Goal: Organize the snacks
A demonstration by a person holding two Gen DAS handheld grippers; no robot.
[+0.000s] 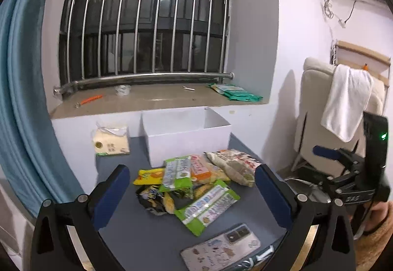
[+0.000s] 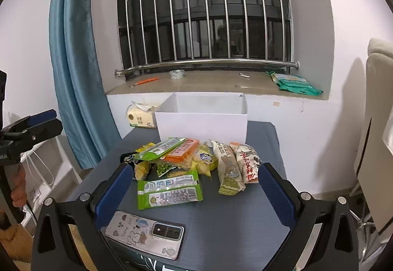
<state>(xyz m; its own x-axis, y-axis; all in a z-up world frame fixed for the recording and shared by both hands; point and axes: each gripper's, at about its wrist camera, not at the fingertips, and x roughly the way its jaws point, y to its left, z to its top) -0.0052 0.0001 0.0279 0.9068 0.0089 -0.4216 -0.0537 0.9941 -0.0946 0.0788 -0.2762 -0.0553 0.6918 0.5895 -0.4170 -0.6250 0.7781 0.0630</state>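
Phone: a phone (image 2: 145, 234) in a cartoon-printed case is lying face down at the near edge of the counter (image 2: 233, 209), closest to both cameras and apart from the snacks, so it is probably not being counted among them.
Left gripper (image 1: 191, 187): its fingers are being held spread wide and empty, raised above the counter.
Right gripper (image 2: 195, 187): its fingers are likewise being held spread apart, nothing being pinched.
Snack pile (image 2: 186, 160): the packets are lying heaped mid-counter, ahead of and between both pairs of fingers, none being touched.
Nearest packet: a green packet (image 2: 169, 191) is lying flat just beyond the phone, framed between the right fingers.
White box (image 2: 201, 121): it is standing open and seemingly empty right behind the pile, presumably being kept there as the destination.
Task stage: judged as only beginning, no snack being held or boxed.
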